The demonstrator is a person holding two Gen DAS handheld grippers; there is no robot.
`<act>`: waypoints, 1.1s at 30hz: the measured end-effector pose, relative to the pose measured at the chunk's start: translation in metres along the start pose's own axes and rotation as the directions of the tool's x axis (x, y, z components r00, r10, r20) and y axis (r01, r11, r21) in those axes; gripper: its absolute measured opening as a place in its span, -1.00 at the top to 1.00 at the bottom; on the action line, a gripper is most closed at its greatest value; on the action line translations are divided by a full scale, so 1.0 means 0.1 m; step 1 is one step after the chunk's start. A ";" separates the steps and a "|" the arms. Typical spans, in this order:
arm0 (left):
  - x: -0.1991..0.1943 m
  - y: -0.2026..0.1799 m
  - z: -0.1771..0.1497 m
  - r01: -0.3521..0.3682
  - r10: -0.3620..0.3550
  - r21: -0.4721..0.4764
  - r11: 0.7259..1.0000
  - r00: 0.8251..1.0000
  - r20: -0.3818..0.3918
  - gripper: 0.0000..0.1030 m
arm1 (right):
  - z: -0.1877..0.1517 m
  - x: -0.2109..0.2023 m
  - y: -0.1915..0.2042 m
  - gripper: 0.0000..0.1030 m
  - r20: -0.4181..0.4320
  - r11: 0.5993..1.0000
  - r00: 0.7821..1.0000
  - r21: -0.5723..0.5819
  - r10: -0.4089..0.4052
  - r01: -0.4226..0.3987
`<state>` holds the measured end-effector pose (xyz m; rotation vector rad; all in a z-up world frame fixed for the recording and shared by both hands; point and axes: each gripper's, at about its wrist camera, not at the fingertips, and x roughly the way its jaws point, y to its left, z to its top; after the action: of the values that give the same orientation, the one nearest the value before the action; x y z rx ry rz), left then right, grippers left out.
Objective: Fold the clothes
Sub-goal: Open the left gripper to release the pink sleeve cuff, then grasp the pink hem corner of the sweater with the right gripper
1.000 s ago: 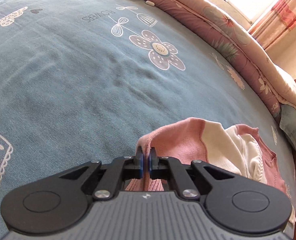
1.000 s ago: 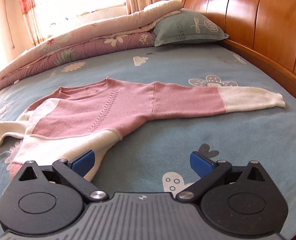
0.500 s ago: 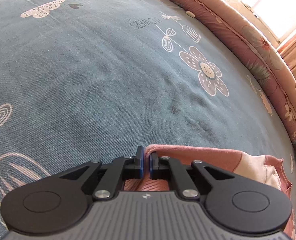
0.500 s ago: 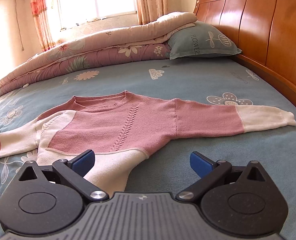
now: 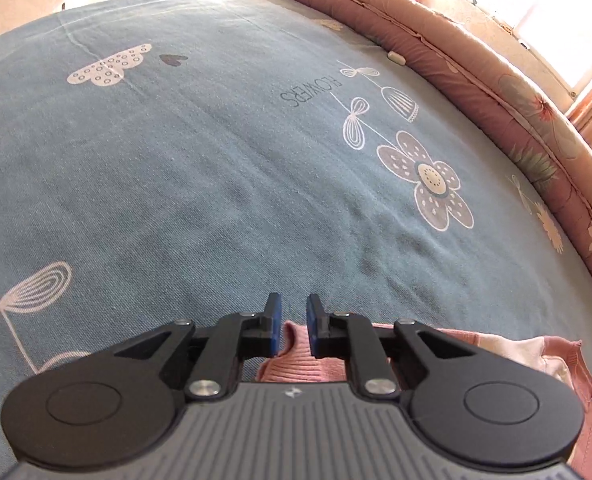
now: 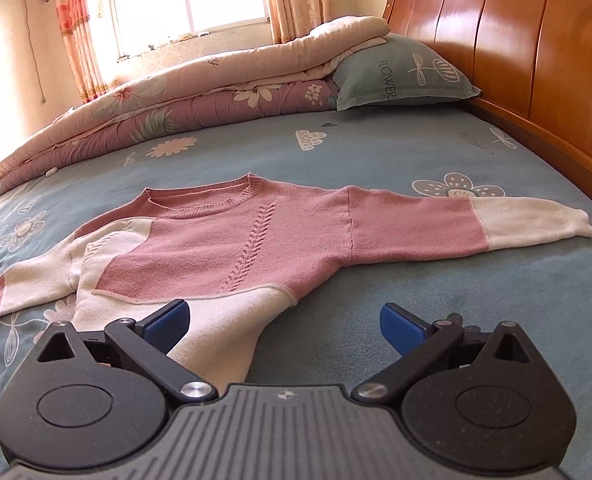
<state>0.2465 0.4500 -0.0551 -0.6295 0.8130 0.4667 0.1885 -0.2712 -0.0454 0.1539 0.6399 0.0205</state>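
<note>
Above sweater (image 5: 296, 364) cuff, left gripper (image 5: 291, 308) tilted down, fingers just opened.

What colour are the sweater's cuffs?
The right cuff is cream, the left pink; the right wrist view shows it best.

Black fingers (image 6: 143, 344), blue pads (image 6: 400, 322)

Plenty of open bedsheet (image 5: 175, 200) ahead of the left gripper (image 5: 291, 310), nothing on it until the rolled quilt (image 5: 496, 92) walling off the far edge. On the right side the sweater (image 6: 231, 248) covers the middle. Past its outstretched sleeve the wooden headboard (image 6: 536, 60) and pillow (image 6: 400, 72) block that end.
</note>
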 end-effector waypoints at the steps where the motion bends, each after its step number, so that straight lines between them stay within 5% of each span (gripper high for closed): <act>1: -0.03 -0.01 0.01 -0.004 0.004 0.004 1.000 1.000 0.008 0.69 | 0.00 0.00 0.02 -1.00 0.001 1.000 1.000 -0.003 0.007 -0.007; 6: -0.02 -0.42 -0.14 0.127 -0.123 0.095 0.987 0.991 -0.046 0.46 | -0.02 0.03 0.15 -1.00 0.002 0.999 0.999 -0.027 0.042 -0.042; 11: 0.29 -1.18 -0.45 0.247 -0.211 0.253 0.935 0.964 -0.161 0.28 | -0.03 0.06 0.33 -1.00 -0.005 0.995 0.997 -0.064 0.077 -0.078; 15: 0.58 -1.49 -0.74 0.251 -0.188 0.312 0.916 0.958 -0.218 0.24 | -0.04 0.05 0.42 -1.00 -0.011 0.990 0.996 -0.109 0.091 -0.091; 18: 0.63 -1.37 -0.80 0.249 -0.201 0.271 0.930 0.961 -0.192 0.24 | -0.06 0.05 0.41 -1.00 -0.026 0.986 0.995 -0.131 0.099 -0.102; 21: 0.52 -1.28 -0.76 0.170 -0.136 0.200 0.965 0.976 -0.172 0.24 | -0.11 0.05 0.38 -1.00 -0.043 0.985 0.995 -0.141 0.092 -0.098; 25: 0.25 -1.39 -0.86 0.170 -0.132 0.233 0.958 0.977 -0.169 0.19 | -0.19 0.03 0.39 -1.00 -0.057 0.983 0.992 -0.142 0.109 -0.116; 29: -0.01 -1.75 -1.23 0.284 -0.208 0.329 0.901 0.946 -0.247 0.05 | -0.28 -0.03 0.52 -1.00 -0.094 0.965 0.984 -0.201 0.152 -0.169; 33: -0.23 -2.25 -1.80 0.408 -0.256 0.436 0.802 0.895 -0.366 -0.09 | -0.43 -0.14 0.67 -1.00 -0.136 0.939 0.973 -0.266 0.187 -0.218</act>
<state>0.2742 0.1625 -0.0566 -0.3379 1.0301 -0.1801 0.1531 -0.2005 -0.0610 -0.0565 0.7209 0.3198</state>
